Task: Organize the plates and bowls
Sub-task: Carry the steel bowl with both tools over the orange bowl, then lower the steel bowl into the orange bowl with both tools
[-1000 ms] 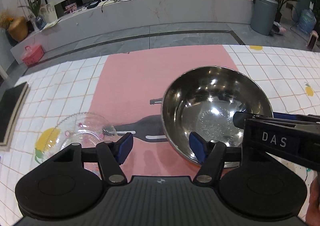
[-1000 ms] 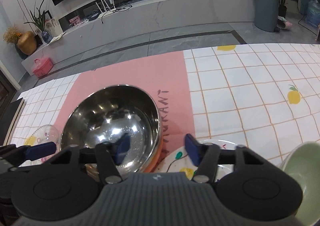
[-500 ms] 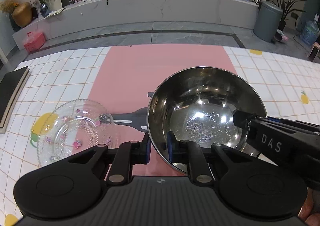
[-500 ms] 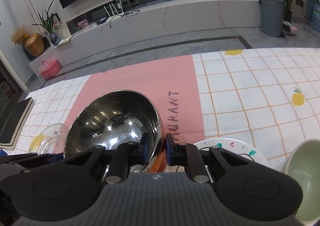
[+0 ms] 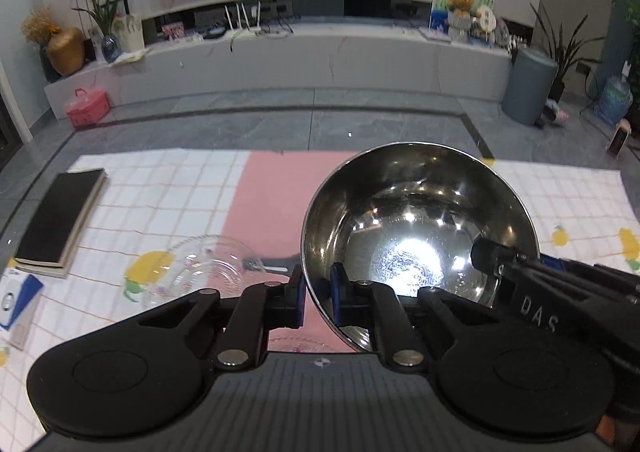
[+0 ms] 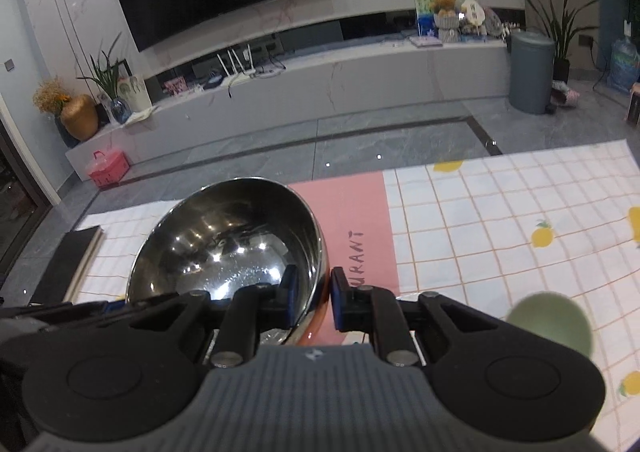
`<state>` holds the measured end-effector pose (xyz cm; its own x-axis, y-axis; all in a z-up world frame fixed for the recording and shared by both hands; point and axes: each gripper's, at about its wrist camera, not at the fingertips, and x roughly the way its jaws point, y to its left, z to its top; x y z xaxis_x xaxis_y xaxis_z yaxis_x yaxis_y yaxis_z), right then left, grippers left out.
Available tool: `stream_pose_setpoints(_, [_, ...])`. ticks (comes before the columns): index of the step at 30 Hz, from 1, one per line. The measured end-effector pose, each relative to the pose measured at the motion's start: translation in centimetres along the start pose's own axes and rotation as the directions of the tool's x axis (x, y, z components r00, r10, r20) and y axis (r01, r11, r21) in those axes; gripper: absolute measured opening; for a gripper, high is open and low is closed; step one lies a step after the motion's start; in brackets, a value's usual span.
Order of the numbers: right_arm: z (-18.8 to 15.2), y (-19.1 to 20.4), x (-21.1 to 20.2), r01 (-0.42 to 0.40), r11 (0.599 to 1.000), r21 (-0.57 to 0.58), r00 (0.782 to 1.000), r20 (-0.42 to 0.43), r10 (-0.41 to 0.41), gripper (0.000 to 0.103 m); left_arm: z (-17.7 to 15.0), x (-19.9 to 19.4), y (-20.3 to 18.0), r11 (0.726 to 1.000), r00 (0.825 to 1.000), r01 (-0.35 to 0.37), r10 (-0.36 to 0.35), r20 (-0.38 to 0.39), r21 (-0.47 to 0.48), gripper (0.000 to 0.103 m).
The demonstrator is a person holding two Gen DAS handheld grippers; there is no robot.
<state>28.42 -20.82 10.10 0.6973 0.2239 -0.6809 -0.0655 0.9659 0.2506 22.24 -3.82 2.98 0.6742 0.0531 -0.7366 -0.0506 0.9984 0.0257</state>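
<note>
Aloft between two tools, the steel bowl [image 5: 416, 228] hangs above the worktop [image 6: 500, 220], pinched by its rim on opposite sides. The left tool [image 5: 316, 300] has its pads pressed together on the near-left rim, one pad outside the wall, one inside. The right tool [image 6: 310, 300] grips the near-right rim the same way, its dark body showing in the left view just right of the bowl. A two-sided hold likely keeps the wide, slippery bowl level, since a single pinch on a thin rim would let it swing.

Below and left of the left tool lies a clear glass plate [image 5: 200, 268], with a dark utensil [image 5: 272, 266] touching its right edge. To the right of the right tool, low in its view, sits a green bowl [image 6: 552, 322], apart from the steel one. A black book [image 5: 60, 220] rests far left on the checked cloth [image 5: 168, 192]. Judging by the lift, the bowl is in transit toward a stacking spot, with the other dishes yet to be gathered.
</note>
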Motion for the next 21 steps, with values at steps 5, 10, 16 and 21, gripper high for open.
stream_pose_setpoints(5, [0.1,1.4,-4.8,-0.005,1.000,-0.023,0.999,0.037,0.006,0.015,-0.5,-4.3,0.7,1.000,0.999,0.004,-0.003,0.042,-0.022,0.013])
stream_pose_setpoints(10, [-0.5,2.4,-9.7,0.006,0.998,-0.056,0.999,0.047,-0.003,0.015,-2.0,-8.1,1.4,0.999,0.998,0.022,-0.020,0.059,-0.036,0.014])
stream_pose_setpoints(16, [-2.2,2.9,-14.7,0.009,0.998,-0.055,0.999,0.035,-0.007,0.015,-4.2,-11.6,1.9,0.998,0.997,0.037,-0.033,0.064,-0.055,0.014])
stream_pose_setpoints(21, [-3.8,3.2,-17.7,-0.009,0.999,-0.032,0.999,0.039,0.011,0.016,-5.6,-14.2,2.6,0.997,0.997,0.026,-0.021,0.072,-0.075,0.014])
